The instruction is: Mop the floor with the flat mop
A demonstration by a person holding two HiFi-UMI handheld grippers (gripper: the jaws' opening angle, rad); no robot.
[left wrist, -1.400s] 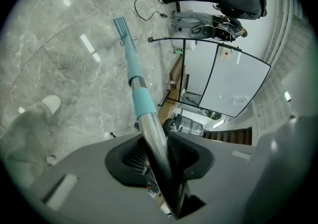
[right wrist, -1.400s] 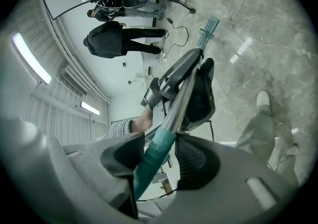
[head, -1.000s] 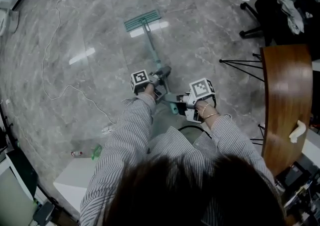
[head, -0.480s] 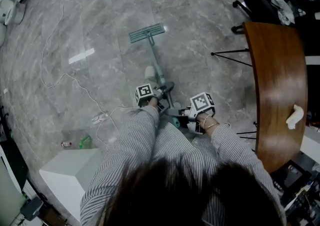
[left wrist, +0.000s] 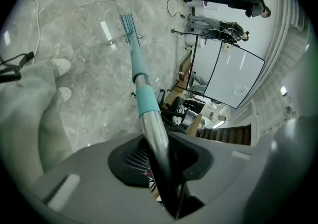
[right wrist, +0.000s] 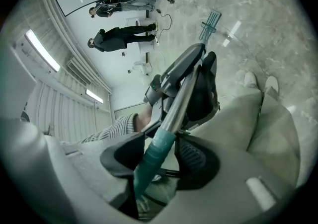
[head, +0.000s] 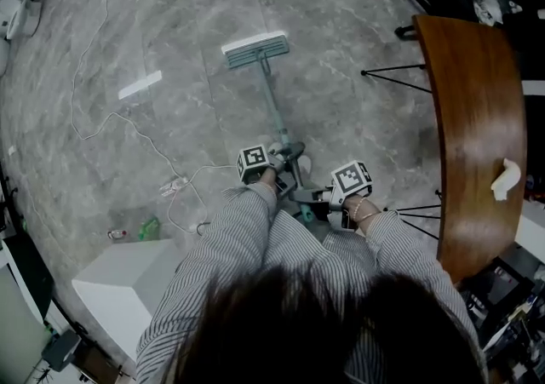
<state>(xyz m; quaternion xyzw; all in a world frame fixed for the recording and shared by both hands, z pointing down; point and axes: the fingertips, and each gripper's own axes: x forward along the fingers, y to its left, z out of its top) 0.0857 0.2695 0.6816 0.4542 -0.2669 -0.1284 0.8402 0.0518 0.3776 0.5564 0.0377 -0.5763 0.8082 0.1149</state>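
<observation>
The flat mop's teal head (head: pixel 255 48) lies flat on the grey marble floor ahead of me, and its pole (head: pixel 277 114) slants back toward my body. My left gripper (head: pixel 285 158) is shut on the metal pole (left wrist: pixel 155 141) just below a teal sleeve (left wrist: pixel 147 101); the mop head (left wrist: pixel 130 22) shows far along the pole. Lower down and nearer my body, my right gripper (head: pixel 317 197) is shut on the pole's teal end grip (right wrist: pixel 151 161). In the right gripper view the left gripper (right wrist: pixel 195 81) sits further up the pole, with the mop head (right wrist: pixel 210 22) beyond.
A curved wooden table (head: pixel 477 118) stands at the right, with black tripod legs (head: pixel 392 71) beside it. A white cable (head: pixel 128 127) trails over the floor at the left, near a green bottle (head: pixel 149 227) and a white box (head: pixel 128 284). My shoes (right wrist: pixel 258 81) stand close to the pole.
The mop head has slid a little to the right over the floor and the view has shifted with my body. Both grippers keep their hold on the pole.
</observation>
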